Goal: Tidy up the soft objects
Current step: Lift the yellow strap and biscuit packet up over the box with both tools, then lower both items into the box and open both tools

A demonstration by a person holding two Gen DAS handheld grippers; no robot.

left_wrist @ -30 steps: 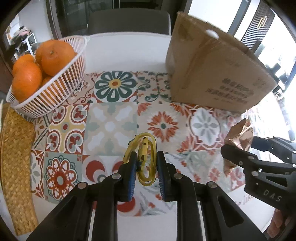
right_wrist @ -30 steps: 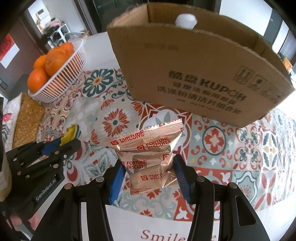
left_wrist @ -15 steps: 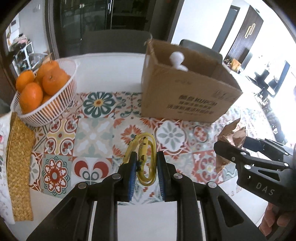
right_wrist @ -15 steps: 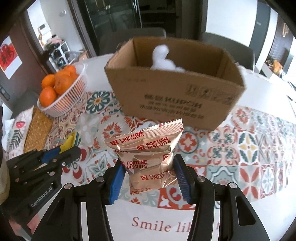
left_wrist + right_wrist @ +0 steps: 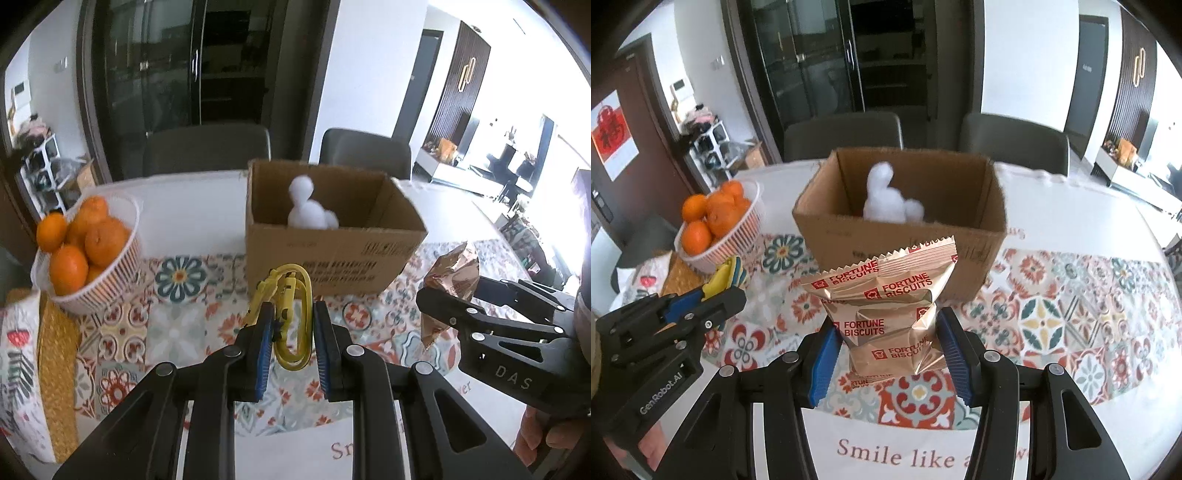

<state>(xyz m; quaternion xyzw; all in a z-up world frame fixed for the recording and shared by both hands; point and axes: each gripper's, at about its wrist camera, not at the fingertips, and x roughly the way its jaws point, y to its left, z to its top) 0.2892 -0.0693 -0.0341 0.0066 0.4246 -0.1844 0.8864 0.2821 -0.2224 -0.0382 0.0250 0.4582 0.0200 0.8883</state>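
My left gripper (image 5: pixel 290 325) is shut on a yellow rubbery loop (image 5: pixel 291 314) and holds it above the patterned tablecloth. My right gripper (image 5: pixel 886 332) is shut on a shiny Fortune Biscuits packet (image 5: pixel 886 302), held upright above the table. An open cardboard box (image 5: pixel 901 229) stands ahead of both, with a white fluffy toy (image 5: pixel 886 199) inside. In the left wrist view the box (image 5: pixel 332 254) is ahead, the packet (image 5: pixel 450 277) and right gripper at the right. In the right wrist view the left gripper (image 5: pixel 713 291) is at the left.
A white basket of oranges (image 5: pixel 88 251) stands left of the box, next to a woven mat (image 5: pixel 55 350) and a printed cloth (image 5: pixel 14 369). Two grey chairs (image 5: pixel 842 133) stand behind the table. The patterned cloth (image 5: pixel 1071 295) covers the table's front half.
Both grippers have risen and pulled back from the box with their loads. The box's open top and the white toy inside now show fully.
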